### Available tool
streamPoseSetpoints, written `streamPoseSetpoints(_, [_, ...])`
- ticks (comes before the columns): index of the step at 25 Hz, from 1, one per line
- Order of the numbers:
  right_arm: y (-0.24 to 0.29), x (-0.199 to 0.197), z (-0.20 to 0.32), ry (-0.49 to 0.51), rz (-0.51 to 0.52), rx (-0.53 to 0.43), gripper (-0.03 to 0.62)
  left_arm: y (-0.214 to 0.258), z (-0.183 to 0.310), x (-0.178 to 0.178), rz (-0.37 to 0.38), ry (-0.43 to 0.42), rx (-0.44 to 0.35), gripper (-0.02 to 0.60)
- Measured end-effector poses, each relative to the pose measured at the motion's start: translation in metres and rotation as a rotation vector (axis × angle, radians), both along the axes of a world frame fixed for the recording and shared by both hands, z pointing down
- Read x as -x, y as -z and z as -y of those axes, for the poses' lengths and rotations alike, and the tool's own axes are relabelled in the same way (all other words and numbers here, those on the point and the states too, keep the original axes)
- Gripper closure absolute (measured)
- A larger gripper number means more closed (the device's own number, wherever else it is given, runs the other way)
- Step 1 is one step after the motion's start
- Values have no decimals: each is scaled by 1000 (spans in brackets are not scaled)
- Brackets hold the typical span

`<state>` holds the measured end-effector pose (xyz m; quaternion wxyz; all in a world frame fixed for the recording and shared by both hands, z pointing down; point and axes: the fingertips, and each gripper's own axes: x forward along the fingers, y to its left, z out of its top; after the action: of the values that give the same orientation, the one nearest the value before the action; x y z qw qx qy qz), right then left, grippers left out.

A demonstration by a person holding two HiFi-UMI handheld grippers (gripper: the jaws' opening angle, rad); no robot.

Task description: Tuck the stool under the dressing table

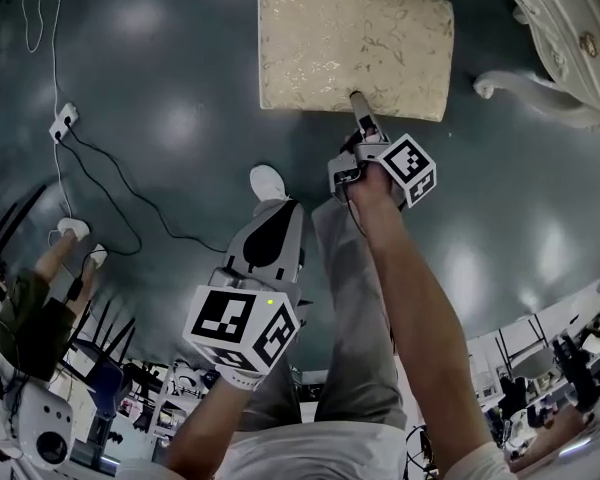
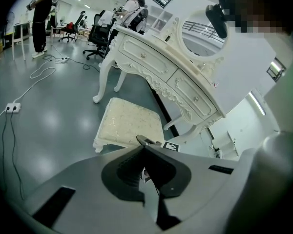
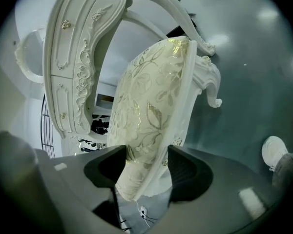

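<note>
Stool gripped at its near edge, standing short of the dressing table.

Nearest, the left gripper [image 2: 141,141] had its jaws pressed together on nothing, hanging over the grey floor beside the person's shoe [image 1: 268,180]. Beyond it the right gripper [image 1: 360,103] had its jaws spread wide and clamped on the near edge of the stool [image 1: 355,48], one pad on the cushion, the other under the white frame. The stool looked rigid in its carved white legs and soft on top, its cream cushion patterned with gold leaves. It was probably light enough to slide, and the firm rim was the sounder hold. The dressing table [image 1: 570,28] stood at far right, with the stool not yet under it.
</note>
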<state>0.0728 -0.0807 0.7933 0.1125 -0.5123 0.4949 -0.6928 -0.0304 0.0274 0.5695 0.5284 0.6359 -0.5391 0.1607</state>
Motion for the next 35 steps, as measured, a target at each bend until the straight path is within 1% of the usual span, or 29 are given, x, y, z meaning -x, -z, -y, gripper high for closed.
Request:
streamPoseSetpoints(10, [-4, 0, 16, -16, -4, -40, 315, -26, 25, 3, 60, -46, 3, 575])
streamPoseSetpoints(18, [-4, 4, 38, -35, -4, -73, 319, -30, 37, 10, 92, -113, -29, 575])
streamPoseSetpoints(23, [-1, 4, 79, -52, -22, -104, 322, -34, 67, 12, 78, -158, -51, 575])
streamPoseSetpoints(28, [0, 8, 103, -62, -43, -114, 322, -31, 83, 26, 77, -181, -66, 575])
streamPoseSetpoints(35, [-5, 6, 126, -86, -52, -116, 322, -40, 101, 34, 66, -176, -62, 575])
